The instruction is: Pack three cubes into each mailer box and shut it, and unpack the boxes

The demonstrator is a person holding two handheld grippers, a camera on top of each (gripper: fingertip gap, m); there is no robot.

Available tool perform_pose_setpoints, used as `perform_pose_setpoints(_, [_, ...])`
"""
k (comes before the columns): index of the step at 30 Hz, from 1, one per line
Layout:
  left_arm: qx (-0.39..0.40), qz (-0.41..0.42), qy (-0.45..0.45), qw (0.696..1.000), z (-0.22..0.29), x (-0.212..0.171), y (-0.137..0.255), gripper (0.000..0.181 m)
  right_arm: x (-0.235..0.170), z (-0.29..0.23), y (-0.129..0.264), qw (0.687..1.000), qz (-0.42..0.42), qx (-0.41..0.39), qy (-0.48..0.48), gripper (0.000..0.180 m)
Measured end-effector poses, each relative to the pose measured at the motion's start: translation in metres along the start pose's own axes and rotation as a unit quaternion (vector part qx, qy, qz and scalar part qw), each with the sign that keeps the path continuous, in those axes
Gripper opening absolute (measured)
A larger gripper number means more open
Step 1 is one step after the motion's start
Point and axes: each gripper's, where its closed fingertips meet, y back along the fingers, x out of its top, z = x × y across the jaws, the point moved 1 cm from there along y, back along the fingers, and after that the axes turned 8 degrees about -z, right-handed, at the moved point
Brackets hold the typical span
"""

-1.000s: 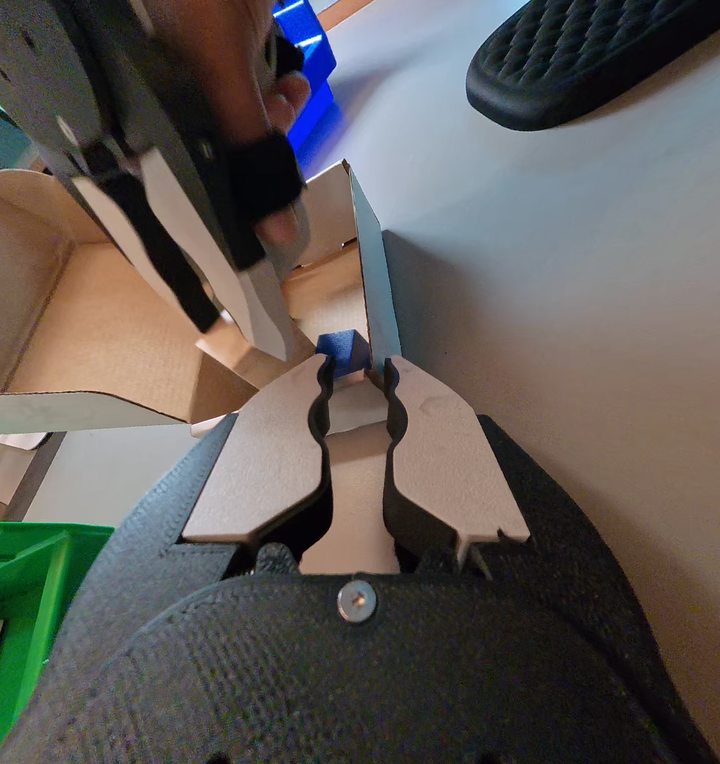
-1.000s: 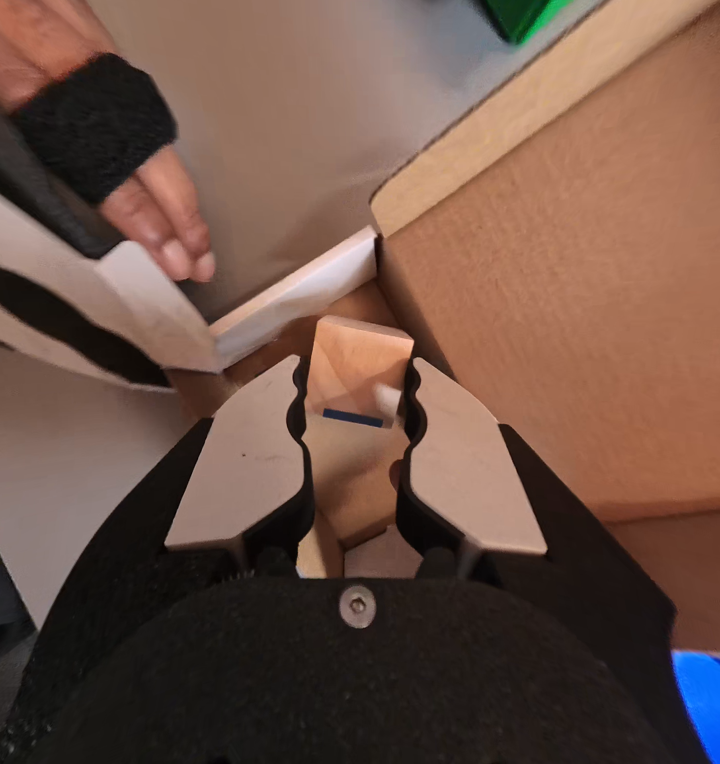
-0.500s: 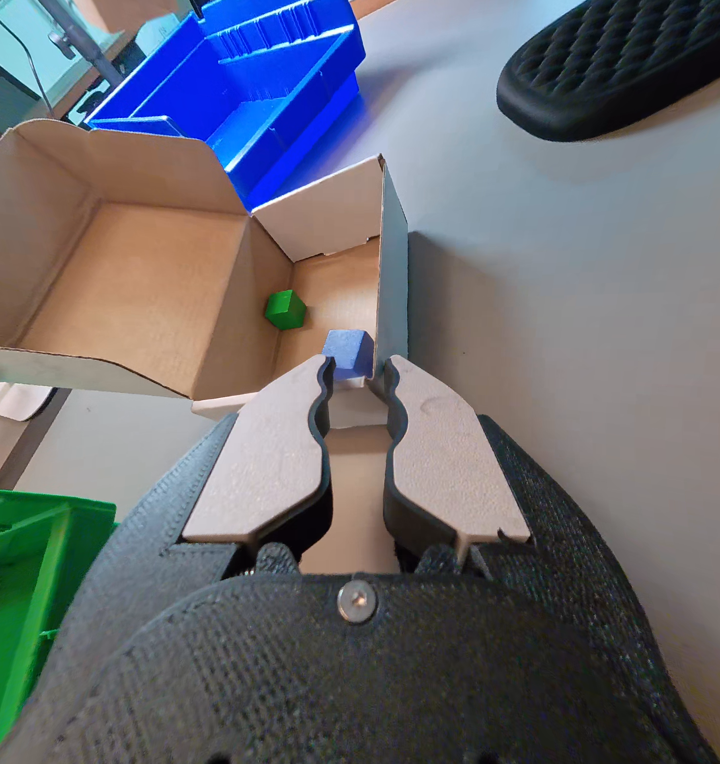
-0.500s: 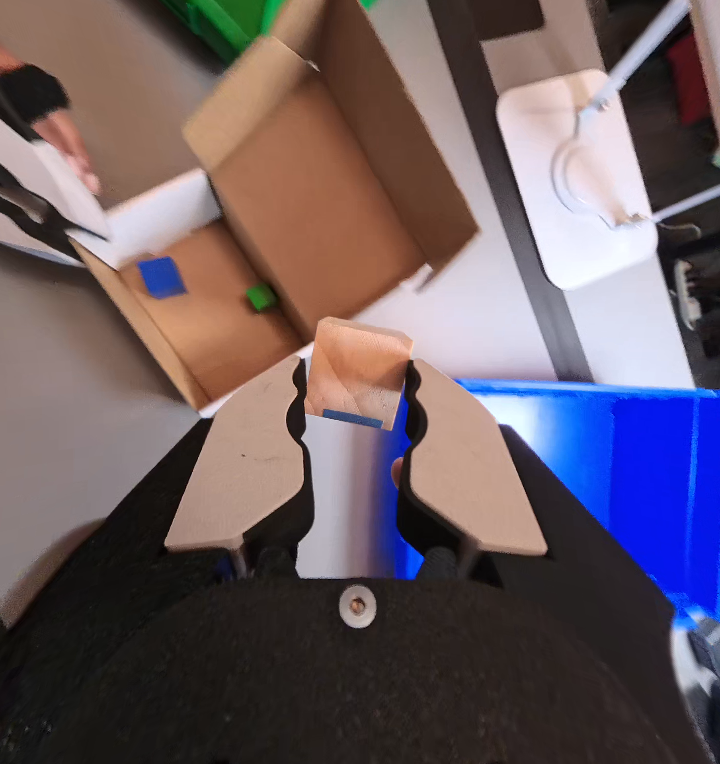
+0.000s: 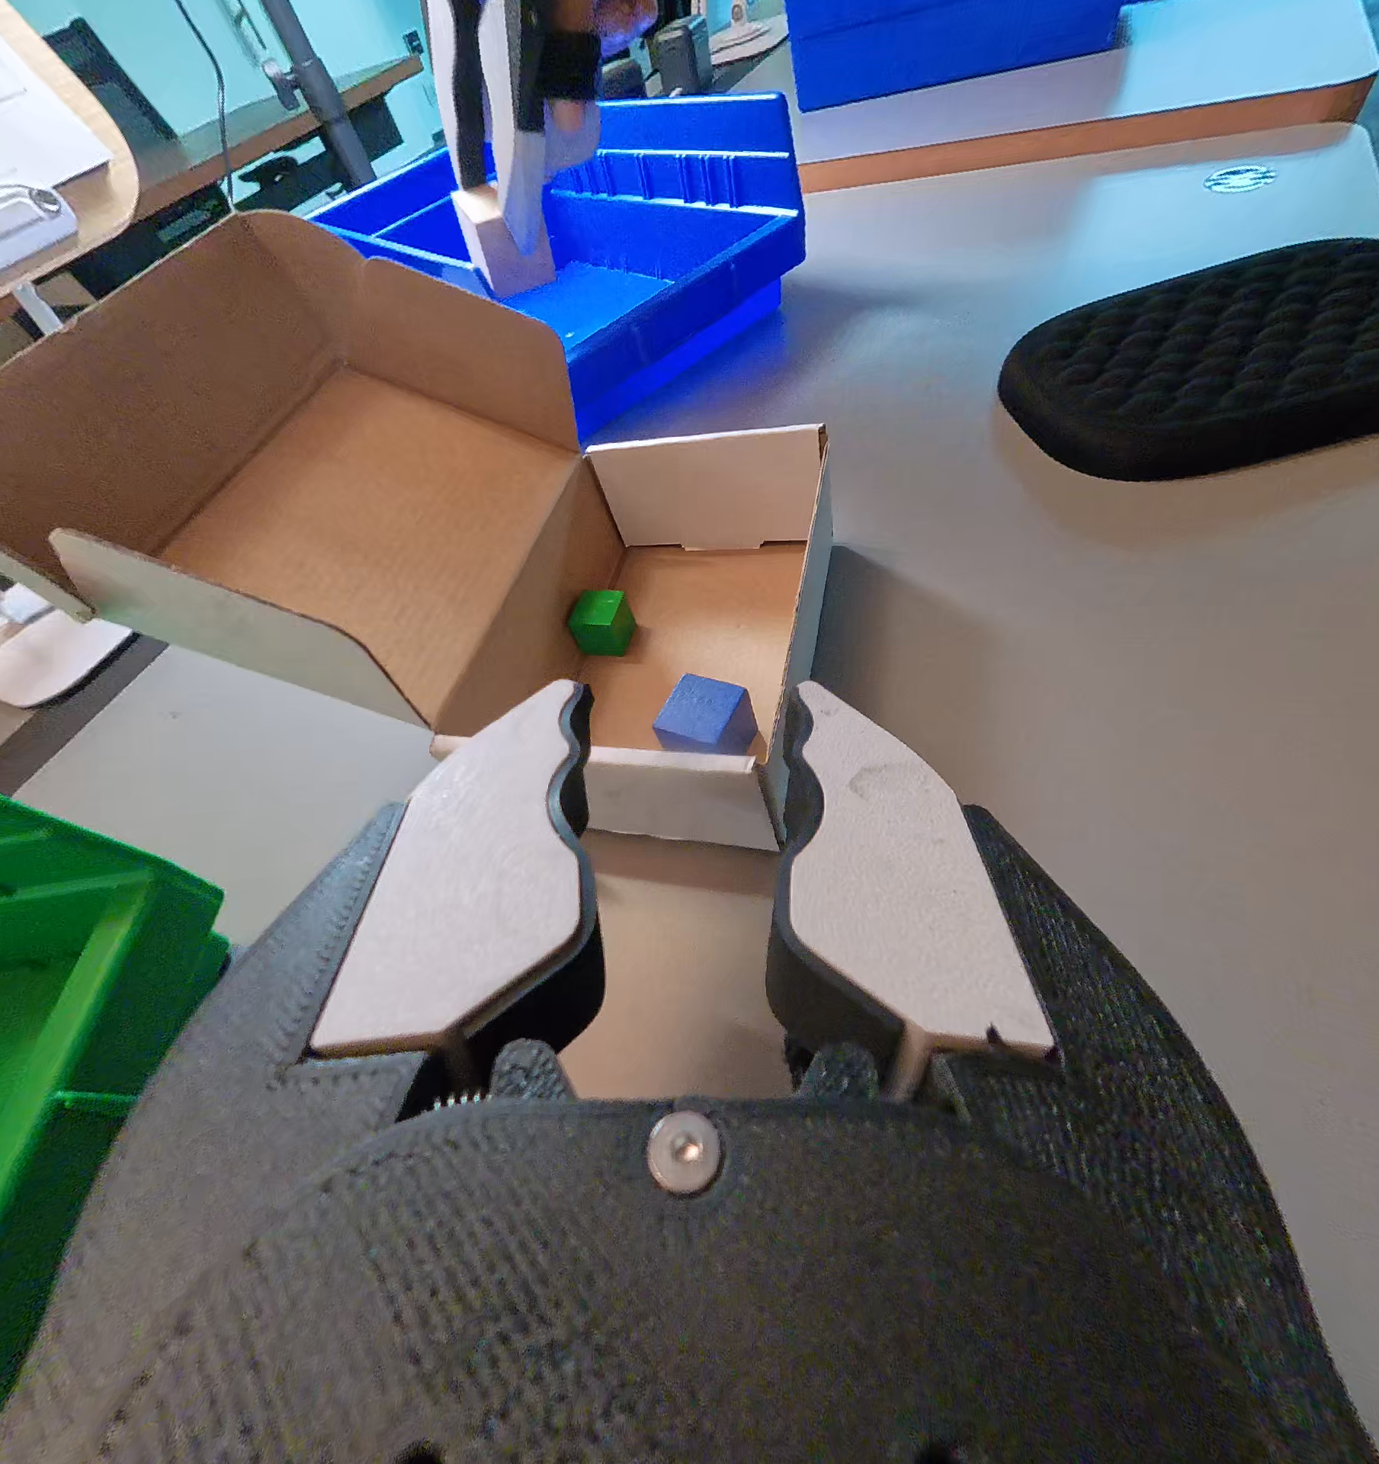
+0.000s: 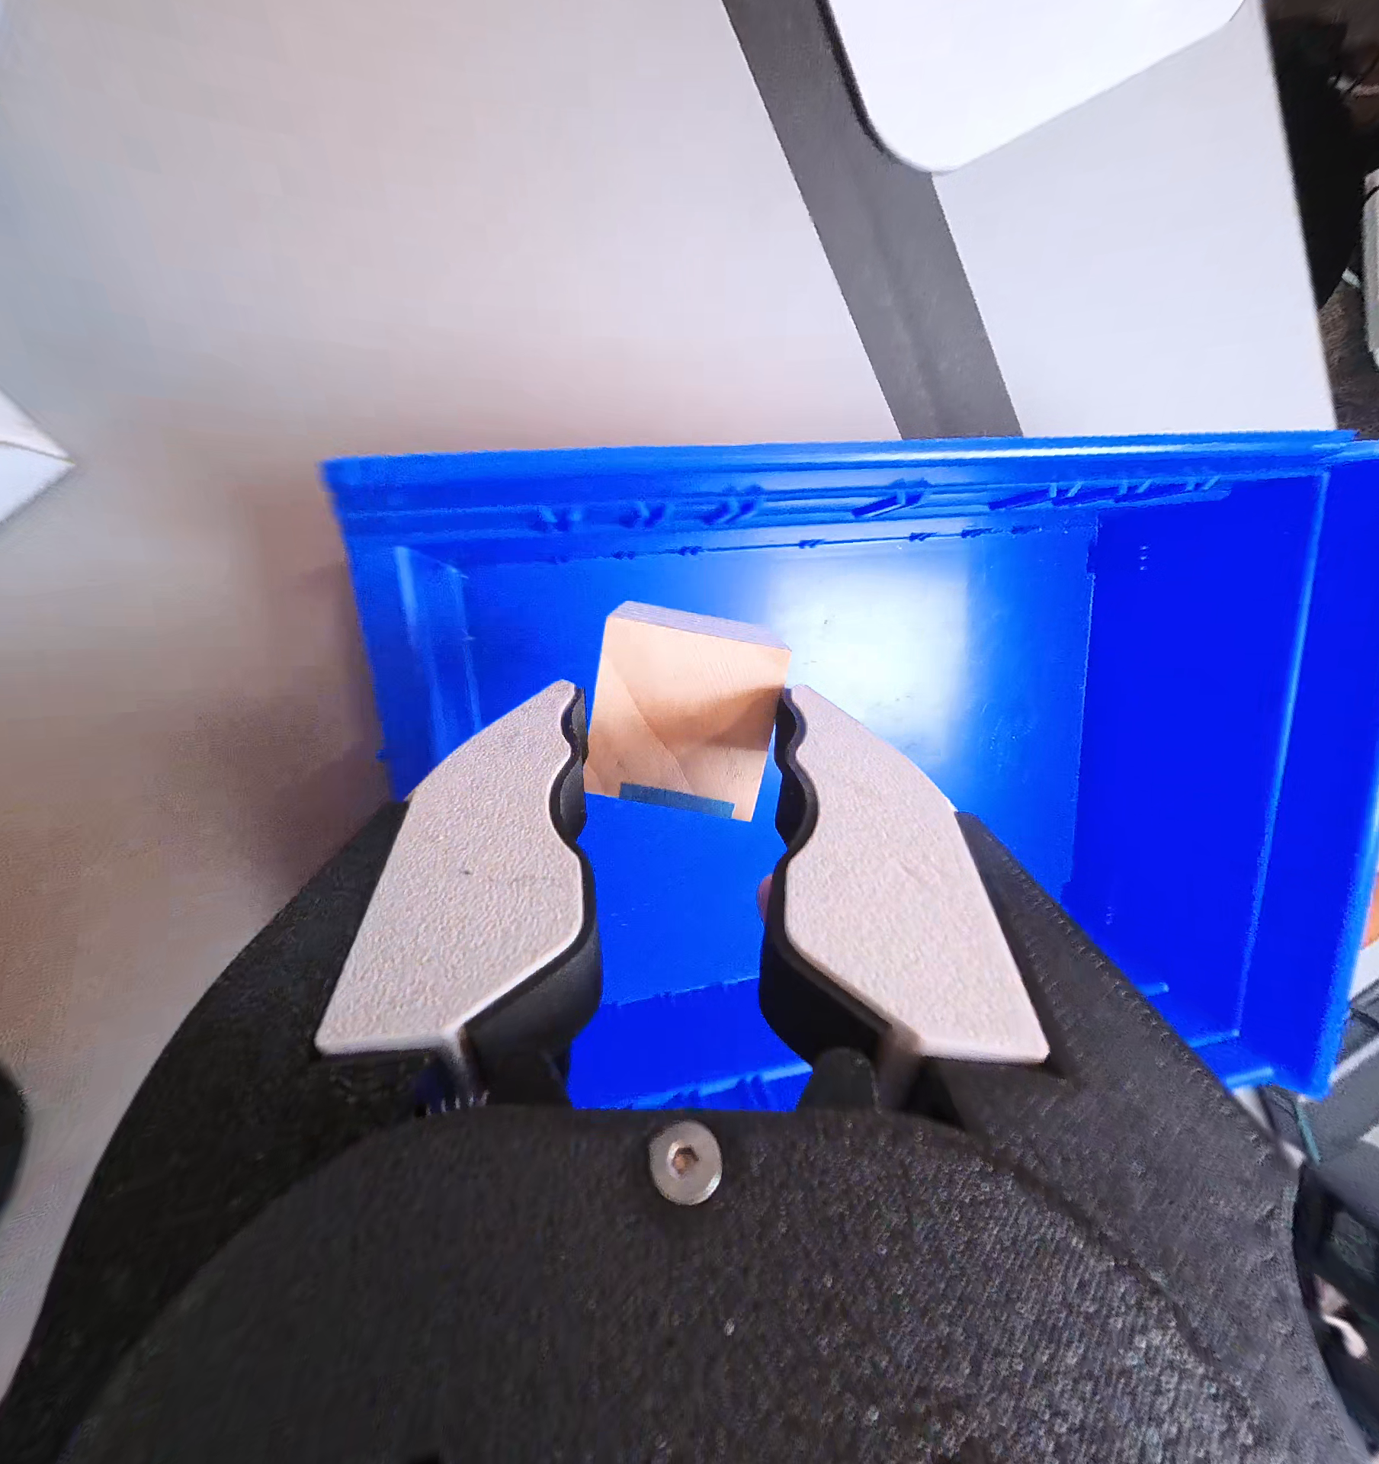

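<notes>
An open cardboard mailer box (image 5: 710,495) stands on the grey table with its lid (image 5: 314,475) folded back to the left. A green cube (image 5: 603,622) and a blue cube (image 5: 702,713) lie inside it. My left gripper (image 5: 684,705) is open and empty, just in front of the box's near wall. My right gripper (image 6: 682,705) is shut on a plain wooden cube (image 6: 686,713) and holds it over the blue bin (image 6: 1209,713). The right gripper (image 5: 512,158) with the wooden cube (image 5: 504,238) also shows in the left wrist view, above the blue bin (image 5: 670,261).
A green bin (image 5: 52,951) sits at the near left. A black padded rest (image 5: 1224,356) lies to the right of the box. A second blue bin (image 5: 947,47) is on the far desk. A white lamp base (image 6: 987,63) lies beyond the table edge. The left gripper's tips are roughly 35 centimetres from the right gripper's.
My right gripper lifted the wooden cube out of the box and carried it over the blue bin. My left gripper opened wider and drew back from the box's near wall.
</notes>
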Motion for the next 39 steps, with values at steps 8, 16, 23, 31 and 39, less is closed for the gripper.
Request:
perform_pose_setpoints(8, [0.018, -0.005, 0.01, 1.0, -0.011, -0.01, 0.003, 0.045, -0.005, 0.026, -0.052, 0.998, -0.043, 0.019, 0.048, 0.045])
perform_pose_setpoints(16, [-0.005, 0.016, 0.027, 1.0, -0.013, -0.01, 0.004, 0.046, -0.005, 0.026, -0.069, 0.994, -0.062, 0.018, 0.091, 0.046])
perform_pose_setpoints(23, [-0.004, 0.013, 0.019, 1.0, -0.012, -0.011, 0.003, 0.046, -0.003, 0.029, -0.073, 0.995, -0.046, -0.018, 0.085, 0.054])
perform_pose_setpoints(31, [0.0, 0.022, 0.021, 1.0, -0.013, -0.006, 0.008, 0.046, 0.035, -0.017, 0.011, 0.991, 0.097, -0.03, 0.083, 0.049])
perform_pose_setpoints(39, [-0.01, 0.014, 0.005, 1.0, -0.003, -0.005, 0.005, 0.046, 0.069, -0.177, 0.062, 0.961, 0.133, 0.064, 0.232, 0.041])
